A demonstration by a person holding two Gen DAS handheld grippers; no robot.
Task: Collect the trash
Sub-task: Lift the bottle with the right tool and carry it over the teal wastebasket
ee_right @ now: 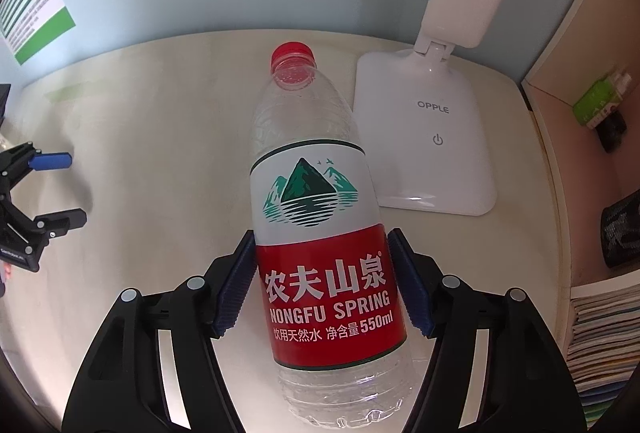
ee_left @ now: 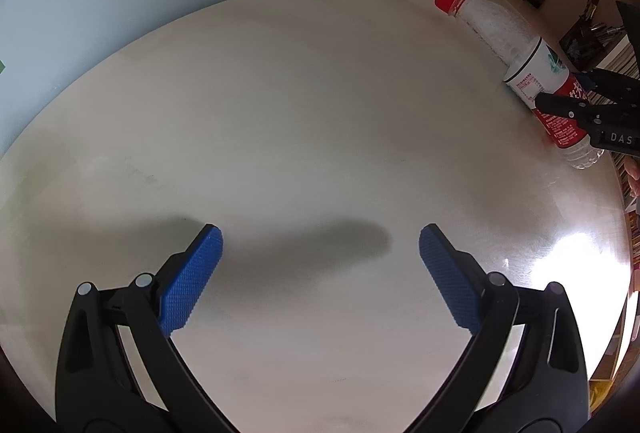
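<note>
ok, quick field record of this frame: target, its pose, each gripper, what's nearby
target: plastic water bottle, red cap, looks empty
pose: lying on the desk, cap pointing away from the right gripper
right gripper: jaws either side of the bottle's red label, pads at or very near it; contact not certain
left gripper: open over bare desk, nothing between the jaws
nearby: white desk lamp base just beyond the bottle

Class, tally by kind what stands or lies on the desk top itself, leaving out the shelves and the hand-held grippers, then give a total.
Plastic water bottle: 1
White desk lamp: 1
Total: 2
</note>
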